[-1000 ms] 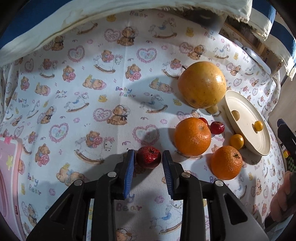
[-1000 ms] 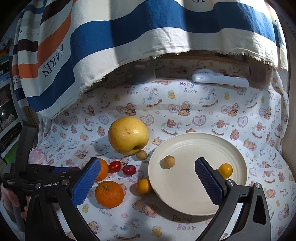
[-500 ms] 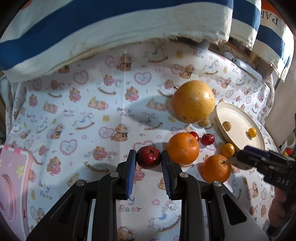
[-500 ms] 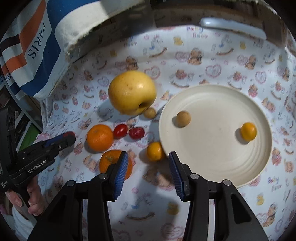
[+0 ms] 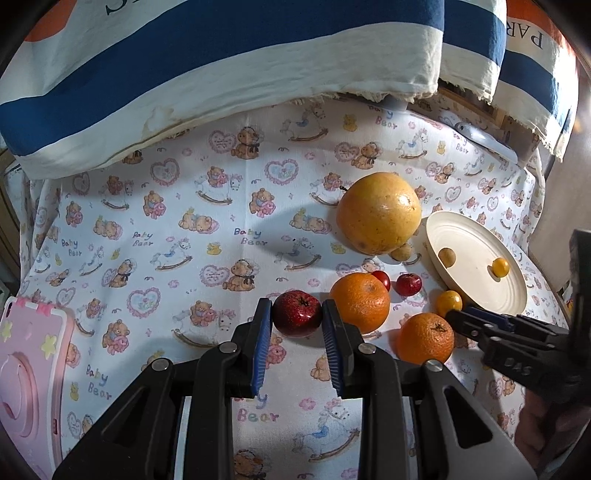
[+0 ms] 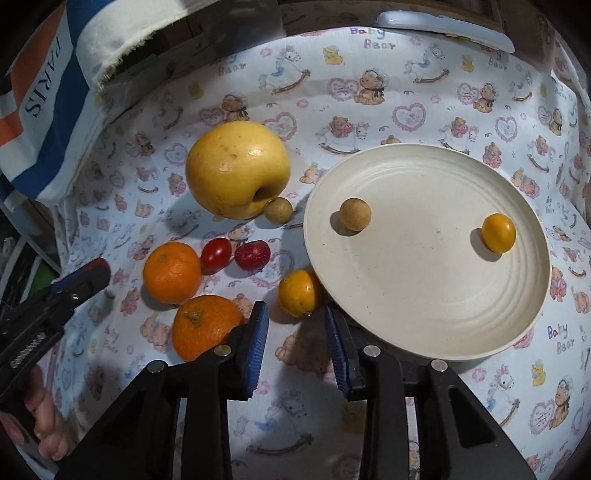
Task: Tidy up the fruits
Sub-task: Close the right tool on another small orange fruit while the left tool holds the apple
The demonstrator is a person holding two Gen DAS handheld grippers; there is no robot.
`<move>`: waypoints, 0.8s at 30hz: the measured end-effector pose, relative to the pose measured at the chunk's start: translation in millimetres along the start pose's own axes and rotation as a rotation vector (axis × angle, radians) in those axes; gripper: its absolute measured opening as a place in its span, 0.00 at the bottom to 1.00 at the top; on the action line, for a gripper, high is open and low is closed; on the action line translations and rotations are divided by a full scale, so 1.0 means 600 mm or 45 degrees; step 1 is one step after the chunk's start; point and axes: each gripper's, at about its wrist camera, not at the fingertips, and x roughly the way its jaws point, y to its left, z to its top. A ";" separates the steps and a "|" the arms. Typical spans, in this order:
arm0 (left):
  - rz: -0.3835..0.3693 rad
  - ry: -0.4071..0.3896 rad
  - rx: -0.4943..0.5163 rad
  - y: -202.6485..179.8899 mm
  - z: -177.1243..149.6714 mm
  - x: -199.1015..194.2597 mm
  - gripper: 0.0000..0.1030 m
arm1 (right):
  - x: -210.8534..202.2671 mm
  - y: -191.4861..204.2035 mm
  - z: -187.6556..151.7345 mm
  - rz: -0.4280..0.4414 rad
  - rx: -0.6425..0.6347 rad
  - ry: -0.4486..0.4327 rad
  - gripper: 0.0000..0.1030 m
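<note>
My left gripper (image 5: pixel 296 309) is shut on a dark red fruit (image 5: pixel 296 317), held over the bear-print cloth. My right gripper (image 6: pixel 294 310) points down at a small yellow-orange fruit (image 6: pixel 299 291) beside the cream plate (image 6: pixel 424 314). Its jaws are closing, and the fruit's near side sits between the tips with small gaps to both pads. On the plate lie a brown round fruit (image 6: pixel 354 214) and a yellow one (image 6: pixel 498 232). Two oranges (image 6: pixel 171 271) (image 6: pixel 205 325), a cherry tomato (image 6: pixel 216 253), a red berry (image 6: pixel 252 254) and a big yellow citrus (image 6: pixel 236 170) lie to the left.
A striped cloth (image 5: pixel 221 55) hangs over the back of the table. A pink case (image 5: pixel 26 369) lies at the left edge and a white remote-like object (image 6: pixel 443 26) at the back. A small brown fruit (image 6: pixel 278 210) rests against the big citrus.
The right gripper's jaws have narrowed from wide apart and it has sunk to the small yellow-orange fruit. The left gripper has closed on the dark red fruit and risen a little.
</note>
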 end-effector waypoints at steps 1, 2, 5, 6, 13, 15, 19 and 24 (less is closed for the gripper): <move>0.004 -0.005 0.000 0.000 0.000 -0.001 0.25 | 0.005 -0.001 0.000 -0.016 0.012 0.001 0.33; 0.009 -0.011 0.000 -0.001 0.000 -0.003 0.25 | 0.009 -0.004 0.000 -0.029 0.038 -0.001 0.33; 0.009 -0.017 0.003 -0.002 0.000 -0.006 0.25 | 0.011 -0.010 0.003 -0.047 0.083 -0.030 0.33; 0.006 -0.016 0.003 -0.002 0.000 -0.006 0.25 | 0.012 -0.011 0.004 -0.047 0.091 -0.034 0.32; 0.010 -0.028 0.011 -0.003 0.000 -0.009 0.25 | 0.015 -0.014 0.008 -0.026 0.090 -0.056 0.27; 0.015 -0.033 0.011 -0.004 0.000 -0.011 0.25 | 0.013 -0.011 0.007 0.006 0.076 -0.057 0.27; 0.015 -0.057 0.020 -0.005 0.000 -0.017 0.25 | 0.000 0.004 0.003 0.049 0.009 -0.077 0.27; -0.002 -0.108 0.039 -0.008 0.001 -0.033 0.25 | -0.035 0.030 -0.006 0.065 -0.109 -0.214 0.27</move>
